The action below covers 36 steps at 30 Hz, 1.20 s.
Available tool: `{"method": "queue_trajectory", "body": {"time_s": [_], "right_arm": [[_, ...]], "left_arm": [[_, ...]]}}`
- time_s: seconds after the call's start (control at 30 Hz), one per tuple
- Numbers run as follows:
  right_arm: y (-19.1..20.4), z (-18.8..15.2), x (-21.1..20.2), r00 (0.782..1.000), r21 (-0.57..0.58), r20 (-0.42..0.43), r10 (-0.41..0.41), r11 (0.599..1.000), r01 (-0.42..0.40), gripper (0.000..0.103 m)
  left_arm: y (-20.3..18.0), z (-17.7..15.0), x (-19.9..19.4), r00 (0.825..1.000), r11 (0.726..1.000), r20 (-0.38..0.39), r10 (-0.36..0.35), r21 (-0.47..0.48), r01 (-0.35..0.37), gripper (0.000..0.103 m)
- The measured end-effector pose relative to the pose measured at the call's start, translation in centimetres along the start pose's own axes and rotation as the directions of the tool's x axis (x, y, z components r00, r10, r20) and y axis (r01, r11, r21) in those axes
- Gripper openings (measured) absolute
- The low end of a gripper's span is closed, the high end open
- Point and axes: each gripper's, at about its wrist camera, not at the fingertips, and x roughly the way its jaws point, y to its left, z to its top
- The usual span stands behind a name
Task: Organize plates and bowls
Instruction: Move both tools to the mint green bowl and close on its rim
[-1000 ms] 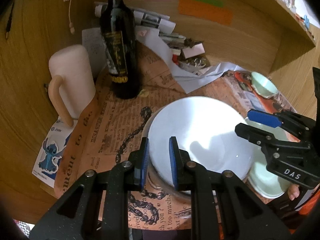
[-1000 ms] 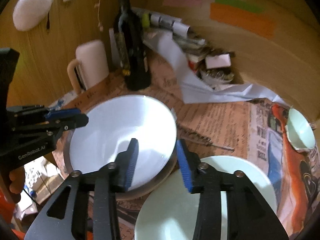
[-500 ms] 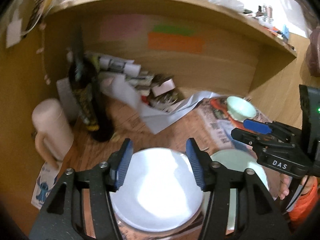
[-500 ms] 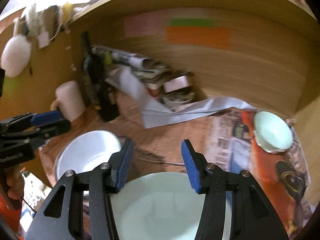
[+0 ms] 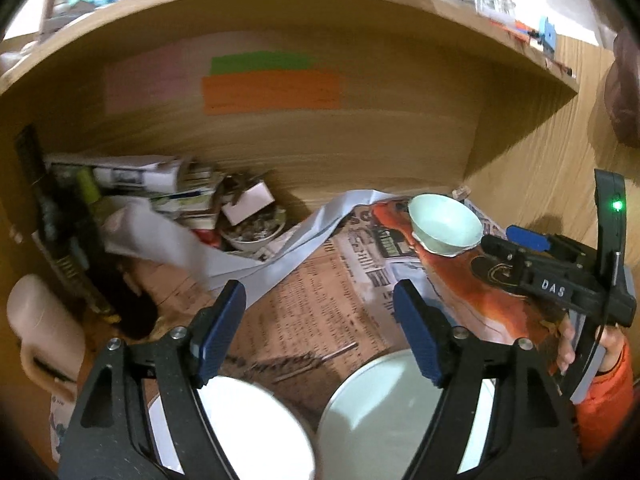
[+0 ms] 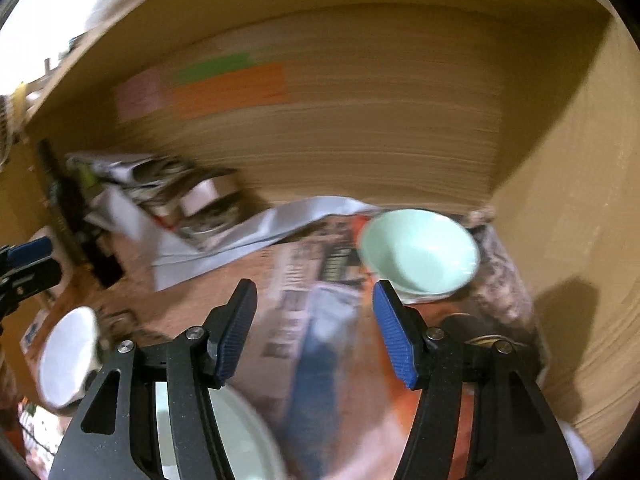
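My left gripper (image 5: 318, 334) is open and empty, raised above a white plate (image 5: 244, 424) at lower left and a pale green plate (image 5: 384, 412) at lower right. A small pale green bowl (image 5: 444, 224) sits at the back right on newspaper. My right gripper (image 6: 316, 332) is open and empty, with the green bowl (image 6: 420, 252) just beyond its right finger. The green plate (image 6: 224, 436) lies under its left finger and the white plate (image 6: 68, 360) at far left. The right gripper also shows in the left wrist view (image 5: 520, 248).
A dark bottle (image 5: 68, 248), a pink mug (image 5: 36, 332), rolled papers and a bowl of clutter (image 5: 252, 228) crowd the back left. A wooden back wall (image 5: 360, 136) and side wall (image 6: 568, 200) enclose the newspaper-covered surface (image 5: 320, 300).
Both grippers opened wider, lifted and tilted up away from the plates. The right gripper swung to the right, bringing the green bowl close ahead of it.
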Motion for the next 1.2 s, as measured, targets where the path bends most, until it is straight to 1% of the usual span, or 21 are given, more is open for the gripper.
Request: {"method": "queue_trajectory", "body": {"time_s": [0.2,0.33,0.57,0.8,0.87,0.9,0.93,0.97,1.07,1.1,1.2], "right_arm": [[-4.1,0.8,2.0,0.997,0.063,-0.03,-0.065,0.996,0.067,0.057],[-6.6,0.9,4.4,0.992,0.106,-0.081,-0.096,0.989,0.104,0.057],[-9.3,0.6,8.2,0.974,0.145,-0.172,-0.149,0.974,0.175,0.057],[-10.7,0.1,10.9,0.961,0.177,-0.24,-0.139,0.967,0.184,0.056],[-10.8,-0.1,11.4,0.958,0.179,-0.254,-0.13,0.967,0.179,0.051],[-11.0,-0.1,11.6,0.958,0.18,-0.258,-0.124,0.968,0.174,0.045],[-11.1,-0.2,11.8,0.957,0.184,-0.264,-0.117,0.968,0.169,0.042],[-11.1,-0.2,11.9,0.958,0.187,-0.26,-0.118,0.967,0.17,0.041],[-11.0,-0.1,12.0,0.959,0.17,-0.254,-0.124,0.97,0.171,0.035],[-10.8,-0.2,12.1,0.961,0.169,-0.254,-0.112,0.973,0.158,0.032],[-9.9,-0.3,12.2,0.964,0.15,-0.258,-0.059,0.984,0.1,0.027]], "left_arm": [[-1.6,2.1,3.3,0.998,0.999,-0.051,-0.021,0.027,0.023,0.076],[-2.4,3.1,5.6,0.997,0.999,-0.073,-0.014,0.047,0.018,0.076],[-3.8,3.7,10.5,0.989,0.994,-0.149,0.004,0.107,0.012,0.076],[-4.6,3.8,14.7,0.976,0.993,-0.216,-0.013,0.116,0.038,0.076],[-4.8,3.8,15.8,0.97,0.993,-0.243,-0.022,0.111,0.05,0.076],[-4.9,3.8,16.1,0.967,0.993,-0.252,-0.025,0.109,0.054,0.076],[-4.9,3.8,16.5,0.965,0.993,-0.262,-0.027,0.106,0.057,0.076],[-5.0,3.8,16.8,0.962,0.993,-0.27,-0.028,0.104,0.058,0.076],[-5.1,3.9,17.5,0.961,0.993,-0.275,-0.022,0.106,0.053,0.076],[-5.2,3.8,17.6,0.961,0.993,-0.276,-0.022,0.106,0.053,0.076],[-5.5,3.8,18.4,0.956,0.993,-0.292,-0.024,0.104,0.056,0.076]]}}
